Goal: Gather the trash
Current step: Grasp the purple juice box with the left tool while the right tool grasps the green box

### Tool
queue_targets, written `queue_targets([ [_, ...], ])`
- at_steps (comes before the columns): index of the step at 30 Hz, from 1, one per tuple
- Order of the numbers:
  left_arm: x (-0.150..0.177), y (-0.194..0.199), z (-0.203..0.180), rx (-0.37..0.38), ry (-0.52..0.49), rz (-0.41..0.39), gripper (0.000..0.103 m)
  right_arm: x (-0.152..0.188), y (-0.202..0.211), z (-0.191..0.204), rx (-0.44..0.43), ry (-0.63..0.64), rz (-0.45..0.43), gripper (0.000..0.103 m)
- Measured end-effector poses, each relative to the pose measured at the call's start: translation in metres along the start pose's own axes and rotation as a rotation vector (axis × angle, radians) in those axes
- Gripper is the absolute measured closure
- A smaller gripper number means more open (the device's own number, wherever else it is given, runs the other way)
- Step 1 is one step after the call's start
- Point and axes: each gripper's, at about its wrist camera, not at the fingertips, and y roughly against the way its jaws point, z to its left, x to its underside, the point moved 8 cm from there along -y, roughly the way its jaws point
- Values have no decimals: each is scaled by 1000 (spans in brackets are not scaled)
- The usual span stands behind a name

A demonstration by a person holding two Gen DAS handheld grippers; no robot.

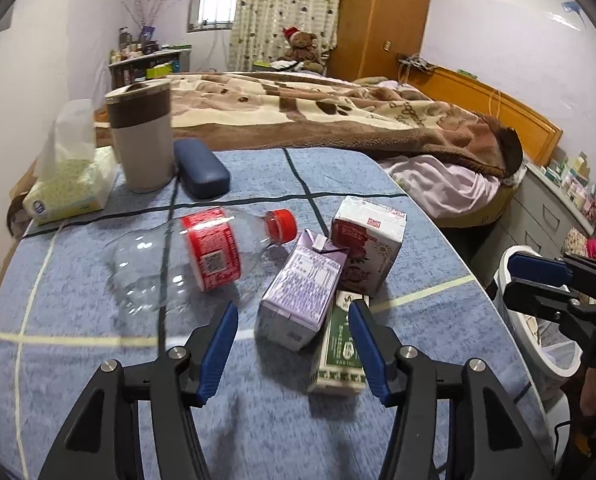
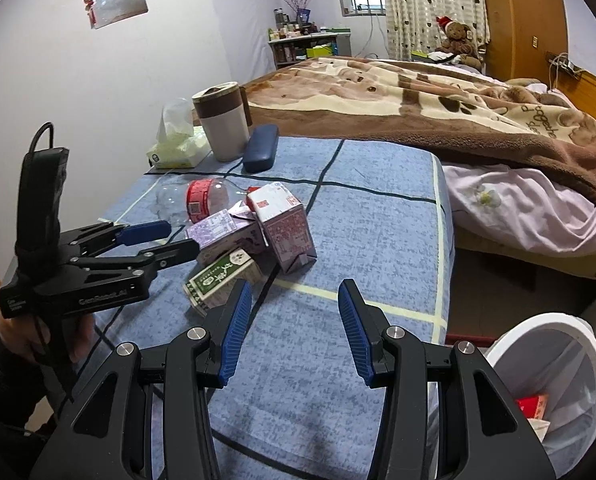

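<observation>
Table with blue cloth [image 1: 338,184], mid-area: clear bottle, red label [image 1: 201,256], on its side; purple carton [image 1: 302,288], red-and-white carton [image 1: 368,240] and green carton [image 1: 338,356] clustered touching. Far-left corner: tissue pack [image 1: 69,188], cup [image 1: 141,136], blue case [image 1: 201,168]. White bin [image 2: 554,384] beside the table's near-right corner. Left gripper [image 1: 293,344]: jaws apart, empty, over cartons. Right gripper [image 2: 295,332]: jaws apart, empty.

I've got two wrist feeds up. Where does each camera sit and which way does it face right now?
Left wrist: sits behind the left claw, angled down over the blue cloth at the clear bottle and three cartons; its own open fingers show, with the right claw at the right edge.
Right wrist: sits behind the right claw, facing the same pile from nearer the white bin; the left claw and the hand holding it show at left.
Shared: bottle, cartons, cup, bed.
</observation>
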Motion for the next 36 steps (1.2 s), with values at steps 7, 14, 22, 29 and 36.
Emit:
queue_targets([
  [7,-3,-34,3,-1,6,49,46,3,-9,3,-7,-10,23,56],
  [14,3,-26,17,-23,52,27,59,6,-13,8,-19,-13,34,56],
  [22,23,18,43,-80,118,-30,59,13,-23,30,-58,-12,66,56],
  [29,44,42,70,-159,145,-49,59,17,-50,57,-55,1,136,56],
  [36,70,51,93,-195,210,-37,59,13,-68,66,-33,-29,152,40],
])
